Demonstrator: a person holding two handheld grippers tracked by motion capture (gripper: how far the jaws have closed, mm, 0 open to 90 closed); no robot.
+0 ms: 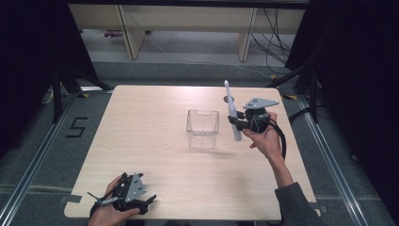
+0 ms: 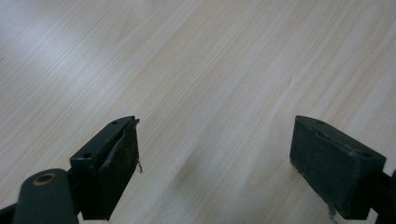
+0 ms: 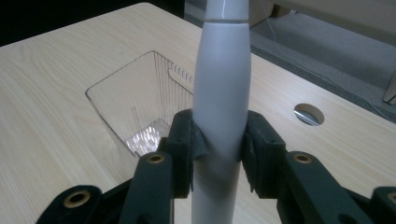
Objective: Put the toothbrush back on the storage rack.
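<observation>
High view: right gripper held white toothbrush near-upright above table, just right of clear plastic container at table centre. Left gripper rested at near-left table edge.

Left gripper view: jaws wide apart over bare wood, nothing between.

Right gripper view: jaws clamped toothbrush handle; container behind left; cable hole right.
</observation>
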